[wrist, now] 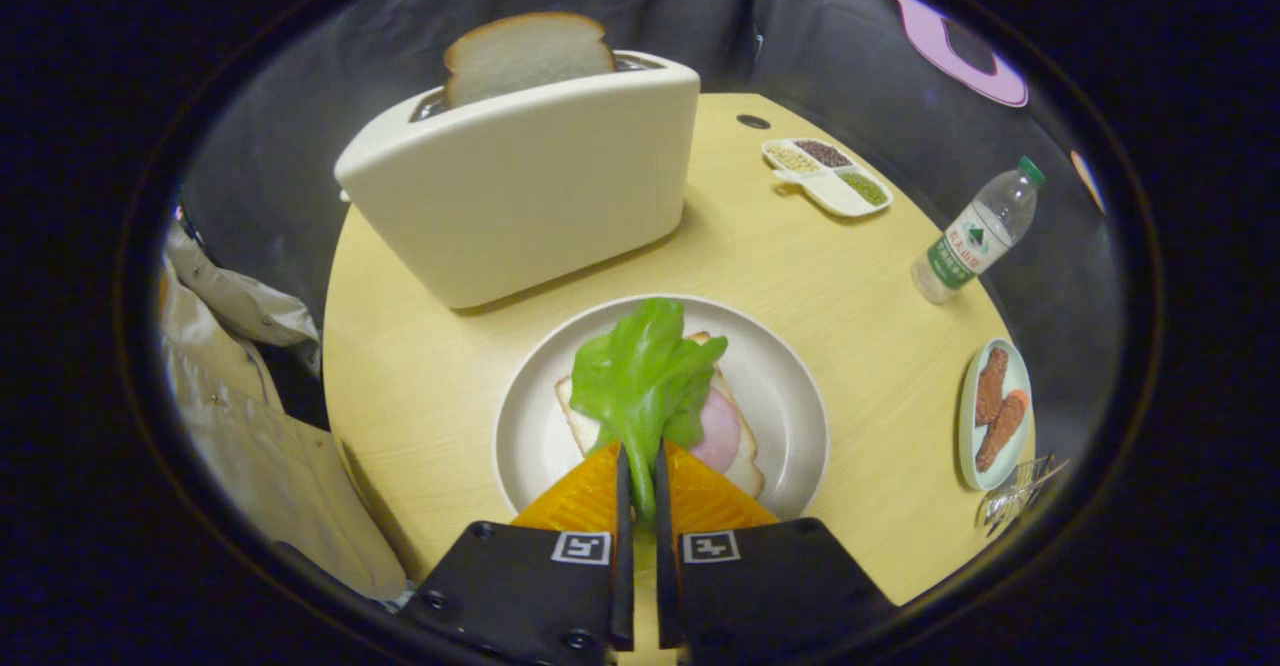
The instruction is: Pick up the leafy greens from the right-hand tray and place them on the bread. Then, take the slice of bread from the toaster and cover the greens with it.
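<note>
Round table, toaster at the far left with a slice of bread standing in its slot. White plate near me, bread and a ham slice lying on it. My gripper is clamped on the leafy greens, which hang over the bread. Water bottle at right, sectioned dish far right, small tray near right.

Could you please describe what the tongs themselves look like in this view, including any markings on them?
The tongs have two wedge-shaped fingers with ribbed faces that taper towards their tips. Each finger sits on a blocky black mount with visible screws. A small square black-and-white marker sits on each mount near the finger's base. No cables or sleeve are visible.
</note>
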Motion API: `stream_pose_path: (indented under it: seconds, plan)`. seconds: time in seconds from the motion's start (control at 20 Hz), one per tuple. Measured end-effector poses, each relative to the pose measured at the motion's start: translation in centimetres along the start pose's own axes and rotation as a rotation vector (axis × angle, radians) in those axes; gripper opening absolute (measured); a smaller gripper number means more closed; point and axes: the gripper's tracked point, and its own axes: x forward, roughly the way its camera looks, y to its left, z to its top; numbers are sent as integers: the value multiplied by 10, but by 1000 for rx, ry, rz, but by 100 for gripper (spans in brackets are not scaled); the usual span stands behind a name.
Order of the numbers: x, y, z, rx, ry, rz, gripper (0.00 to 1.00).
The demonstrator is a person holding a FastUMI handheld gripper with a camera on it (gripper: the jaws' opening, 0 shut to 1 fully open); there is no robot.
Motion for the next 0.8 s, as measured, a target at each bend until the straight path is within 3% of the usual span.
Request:
stream_pose_path:
  seconds: [0.25, 0.65, 0.8]
  plan:
    - [1, -10, -3, -7, 12, -40, 30]
    - [-14, -15, 17, 53, -69, -82, 100]
    - [-28, -11, 36, 105, -129, -89, 100]
